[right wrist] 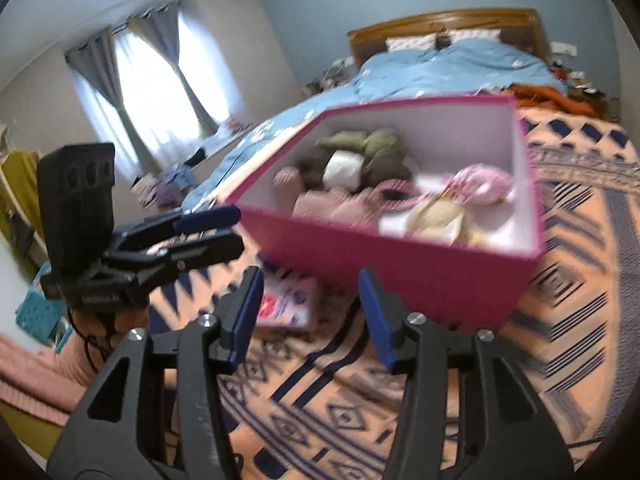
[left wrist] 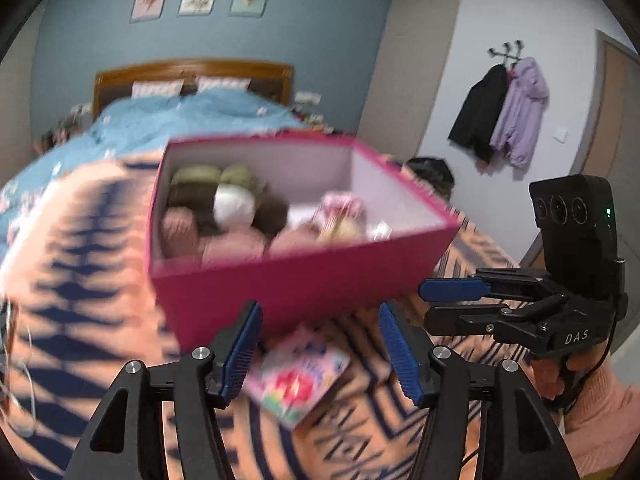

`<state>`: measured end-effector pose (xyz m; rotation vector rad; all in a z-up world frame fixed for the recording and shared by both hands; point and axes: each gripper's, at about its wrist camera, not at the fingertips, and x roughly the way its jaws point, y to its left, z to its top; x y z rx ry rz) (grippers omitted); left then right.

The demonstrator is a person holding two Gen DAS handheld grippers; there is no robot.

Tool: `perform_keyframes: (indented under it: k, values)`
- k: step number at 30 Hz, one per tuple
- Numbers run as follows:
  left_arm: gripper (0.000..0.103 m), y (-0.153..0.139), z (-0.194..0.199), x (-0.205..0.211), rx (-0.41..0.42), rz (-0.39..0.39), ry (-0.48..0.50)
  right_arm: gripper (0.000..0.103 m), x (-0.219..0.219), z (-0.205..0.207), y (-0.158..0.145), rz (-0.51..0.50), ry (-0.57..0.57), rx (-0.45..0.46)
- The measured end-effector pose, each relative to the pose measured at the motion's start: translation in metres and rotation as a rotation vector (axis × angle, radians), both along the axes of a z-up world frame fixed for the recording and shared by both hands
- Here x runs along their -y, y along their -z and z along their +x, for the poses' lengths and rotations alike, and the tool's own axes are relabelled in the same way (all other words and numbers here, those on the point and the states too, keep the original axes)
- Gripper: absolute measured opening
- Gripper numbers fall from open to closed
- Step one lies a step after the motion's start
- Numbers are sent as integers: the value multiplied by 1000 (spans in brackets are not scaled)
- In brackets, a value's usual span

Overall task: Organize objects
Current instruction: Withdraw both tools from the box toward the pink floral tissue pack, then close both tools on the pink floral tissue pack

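Note:
A pink box (left wrist: 280, 288) stands open on an orange and navy patterned blanket (left wrist: 80, 280). Inside it lie several rolled soft bundles (left wrist: 234, 204) in olive, brown, white and pink. A small colourful packet (left wrist: 298, 376) lies flat on the blanket against the box's near wall. My left gripper (left wrist: 320, 310) is open just short of the box, above the packet, holding nothing. My right gripper (left wrist: 432, 304) hovers to its right by the box's corner. In the right wrist view the box (right wrist: 400, 272), bundles (right wrist: 344, 168) and packet (right wrist: 286, 304) sit ahead of my open, empty right gripper (right wrist: 310, 276); the left gripper (right wrist: 239, 229) is at the left.
The blanket (right wrist: 560, 280) covers the foot of a bed with a blue duvet (right wrist: 440, 68) and wooden headboard (left wrist: 192, 72). Coats (left wrist: 504, 108) hang on the right wall. A curtained window (right wrist: 148, 92) and a teal basket (right wrist: 38, 316) are on the left. The picture is blurred.

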<state>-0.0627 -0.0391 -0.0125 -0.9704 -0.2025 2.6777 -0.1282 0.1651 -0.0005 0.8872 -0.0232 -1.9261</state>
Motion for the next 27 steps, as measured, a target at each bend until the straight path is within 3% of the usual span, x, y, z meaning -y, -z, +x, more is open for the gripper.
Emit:
perform_keyframes:
  k: [5,10,17,21,24,27]
  values:
    - [62,36,-2,20,113,67,-61,52,26,-2,37,39,-45,119]
    - [62,58,1,25,175,118,-62,52,48,-8,56,80,-41,157]
    - [61,70,1,25,217,165,-43,51,64,-20,65,81,-32,187]
    - [50,71,-4,23,236,183,-50,44,67,-25,69,79,-22,213]
    - [47,71,-5,21,237,186,-49,36,70,-24,72,79,-31,221]
    - [47,68,-5,16,233,194,-26,35,64,-20,72,76,-30,225]
